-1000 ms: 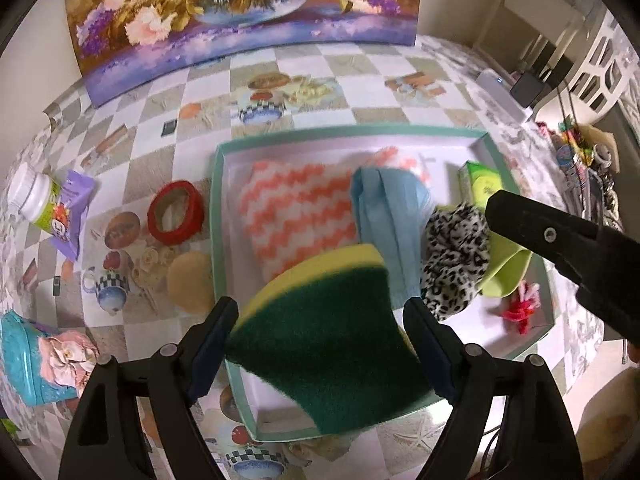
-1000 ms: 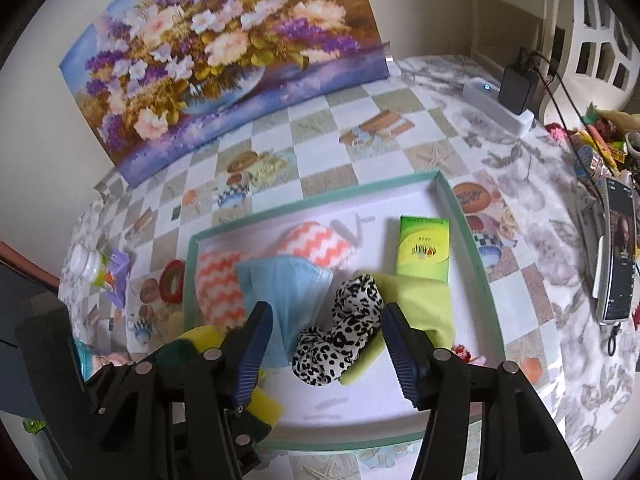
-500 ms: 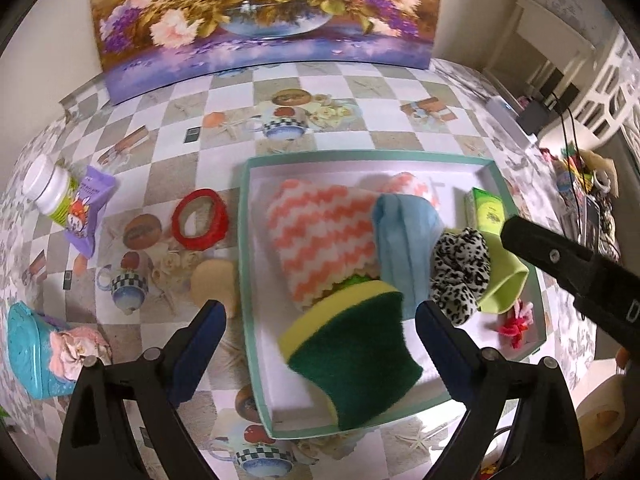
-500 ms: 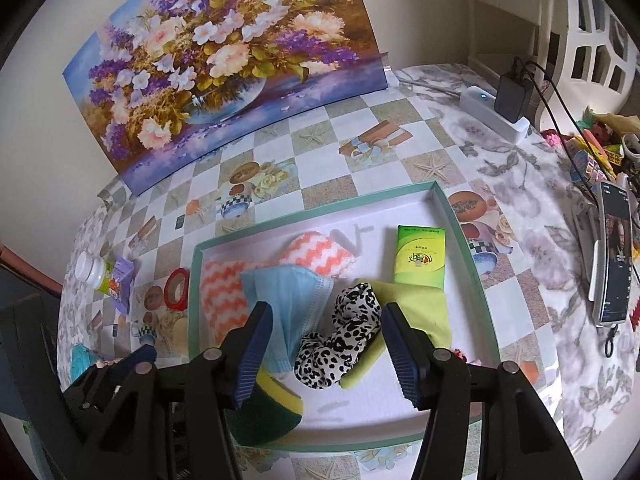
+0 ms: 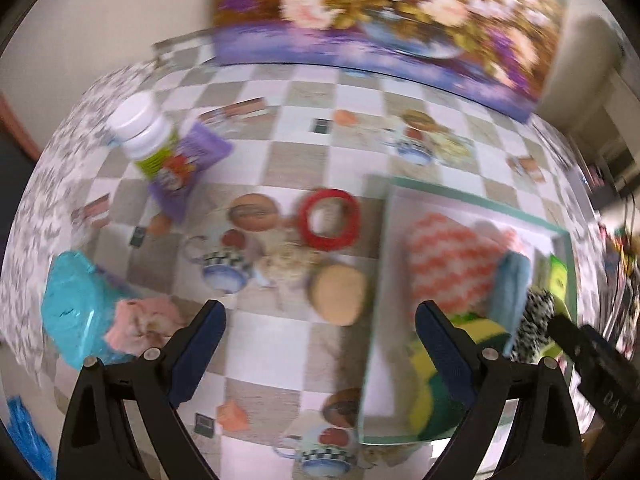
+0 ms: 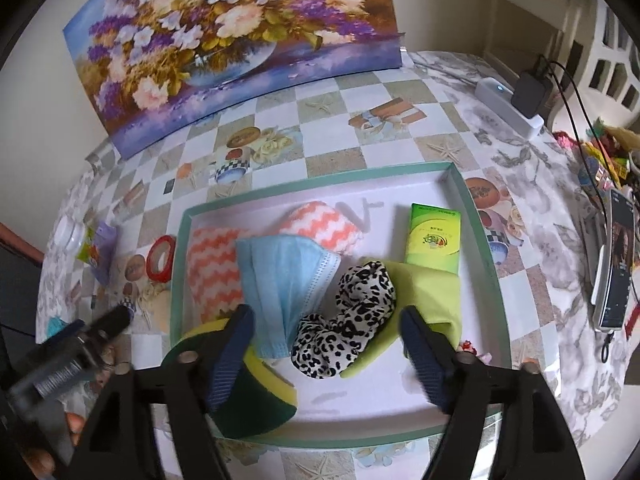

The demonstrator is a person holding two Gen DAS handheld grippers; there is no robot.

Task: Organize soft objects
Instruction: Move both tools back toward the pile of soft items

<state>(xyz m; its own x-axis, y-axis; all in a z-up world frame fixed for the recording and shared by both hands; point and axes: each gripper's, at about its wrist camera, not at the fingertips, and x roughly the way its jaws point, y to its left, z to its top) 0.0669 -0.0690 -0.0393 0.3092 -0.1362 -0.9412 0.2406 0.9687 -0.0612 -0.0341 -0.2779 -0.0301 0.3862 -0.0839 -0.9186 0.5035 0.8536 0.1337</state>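
Observation:
A white tray with a teal rim [image 6: 484, 248] holds an orange-and-white zigzag cloth [image 6: 212, 264], a blue face mask [image 6: 284, 276], a leopard-print scrunchie [image 6: 348, 312], a lime cloth [image 6: 432, 292], a green tissue pack [image 6: 434, 236] and a yellow-and-green sponge [image 6: 240, 392] in its near left corner. My right gripper [image 6: 328, 344] hangs above the scrunchie, its jaws opening, touching nothing. My left gripper [image 5: 320, 344] is open and empty over the table left of the tray [image 5: 376, 280], near a tan round pad [image 5: 340, 294]. The left wrist view is blurred.
Left of the tray lie a red tape ring [image 5: 330, 218], a white-capped bottle [image 5: 144, 132] on a purple packet and a teal packet [image 5: 76, 304]. A flower painting [image 6: 240, 48] stands at the back. A phone [image 6: 616, 256] and a power strip [image 6: 508, 104] are on the right.
My left gripper let the sponge drop into the tray's near left corner and swung left over the table. My right gripper's jaws spread wider over the scrunchie.

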